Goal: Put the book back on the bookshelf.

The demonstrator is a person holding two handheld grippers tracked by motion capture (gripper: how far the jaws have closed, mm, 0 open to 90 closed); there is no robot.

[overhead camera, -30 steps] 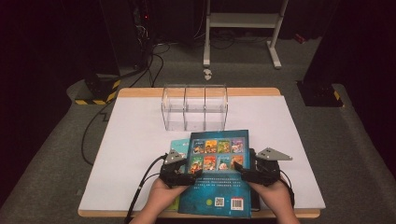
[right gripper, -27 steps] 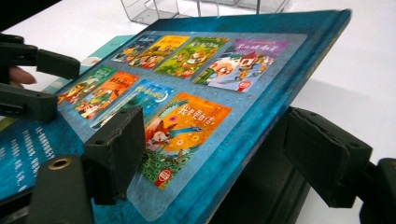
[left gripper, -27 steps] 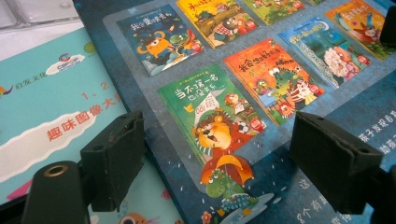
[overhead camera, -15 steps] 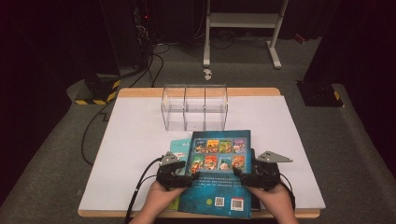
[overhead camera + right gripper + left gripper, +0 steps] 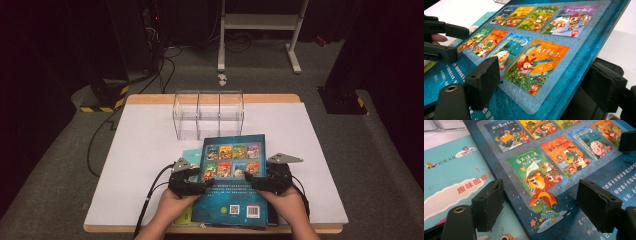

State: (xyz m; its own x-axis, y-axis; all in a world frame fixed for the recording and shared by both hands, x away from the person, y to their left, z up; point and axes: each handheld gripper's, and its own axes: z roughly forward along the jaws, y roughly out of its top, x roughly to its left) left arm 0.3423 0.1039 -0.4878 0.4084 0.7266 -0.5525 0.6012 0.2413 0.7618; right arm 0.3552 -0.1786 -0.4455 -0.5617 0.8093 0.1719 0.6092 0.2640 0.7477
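Low in the middle of the high view, a dark blue picture book (image 5: 232, 185) lies at the table's (image 5: 140, 165) near edge, overlapping a teal booklet (image 5: 191, 155). Left tongs (image 5: 202, 184) straddle the book's left edge, right tongs (image 5: 254, 181) its right edge; whether either pair presses, I cannot tell. Further up stands a clear divided box (image 5: 208, 114).

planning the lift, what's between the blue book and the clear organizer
Nothing: in the high view, the blue book's far edge sits just before the clear organizer, with a thin strip of bare white table between them.
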